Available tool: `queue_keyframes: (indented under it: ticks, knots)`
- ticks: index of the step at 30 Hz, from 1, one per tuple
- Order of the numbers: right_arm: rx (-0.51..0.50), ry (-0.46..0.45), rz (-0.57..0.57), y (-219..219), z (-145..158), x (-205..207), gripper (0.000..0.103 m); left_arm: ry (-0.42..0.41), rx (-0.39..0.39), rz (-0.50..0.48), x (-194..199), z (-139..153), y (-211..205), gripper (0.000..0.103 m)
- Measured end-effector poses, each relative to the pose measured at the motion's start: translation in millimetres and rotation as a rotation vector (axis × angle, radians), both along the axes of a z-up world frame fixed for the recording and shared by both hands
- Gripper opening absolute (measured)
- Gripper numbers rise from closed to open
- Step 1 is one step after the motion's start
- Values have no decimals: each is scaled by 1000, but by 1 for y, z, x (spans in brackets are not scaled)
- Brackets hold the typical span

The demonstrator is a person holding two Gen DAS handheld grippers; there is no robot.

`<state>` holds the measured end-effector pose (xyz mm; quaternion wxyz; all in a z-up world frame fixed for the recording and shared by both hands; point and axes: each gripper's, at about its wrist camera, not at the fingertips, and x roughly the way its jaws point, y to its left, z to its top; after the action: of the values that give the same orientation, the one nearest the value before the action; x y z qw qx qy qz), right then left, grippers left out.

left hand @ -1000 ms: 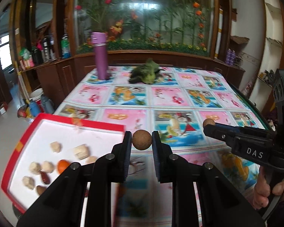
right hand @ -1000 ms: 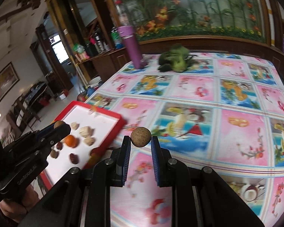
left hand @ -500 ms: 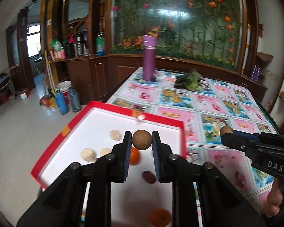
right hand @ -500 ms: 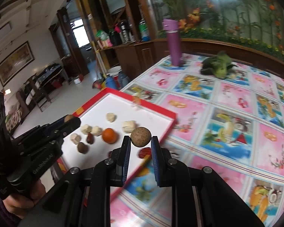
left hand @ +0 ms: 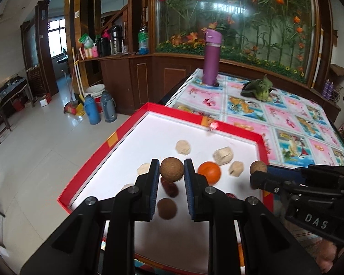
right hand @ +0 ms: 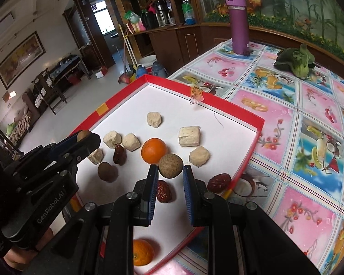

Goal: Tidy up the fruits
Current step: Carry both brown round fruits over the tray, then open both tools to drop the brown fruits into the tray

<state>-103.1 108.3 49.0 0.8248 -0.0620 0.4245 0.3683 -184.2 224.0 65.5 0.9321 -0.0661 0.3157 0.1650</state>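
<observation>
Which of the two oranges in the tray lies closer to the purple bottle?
The orange in the middle of the tray, beside the pale pieces; the other orange lies at the near edge, farther from the bottle.

Beside the tray [right hand: 252,116], the right gripper [right hand: 169,169] covers the upper edge of a red date [right hand: 164,191] and part of the near orange [right hand: 142,252]. In the left view, another orange [left hand: 240,249] shows only as a sliver behind a finger.

left tongs [left hand: 172,171]: clamped, level | right tongs [right hand: 170,170]: clamped, level
</observation>
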Motion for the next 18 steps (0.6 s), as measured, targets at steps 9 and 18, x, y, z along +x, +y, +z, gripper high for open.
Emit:
queue_keyframes:
  ticks: [9, 18]
  knots:
    - [-25, 16, 13, 11, -10, 0, 20, 39, -10, 21, 5, -14, 9, 23]
    - [-51, 29, 36, 24, -20, 0, 20, 84, -11, 41, 12, -26, 17, 23]
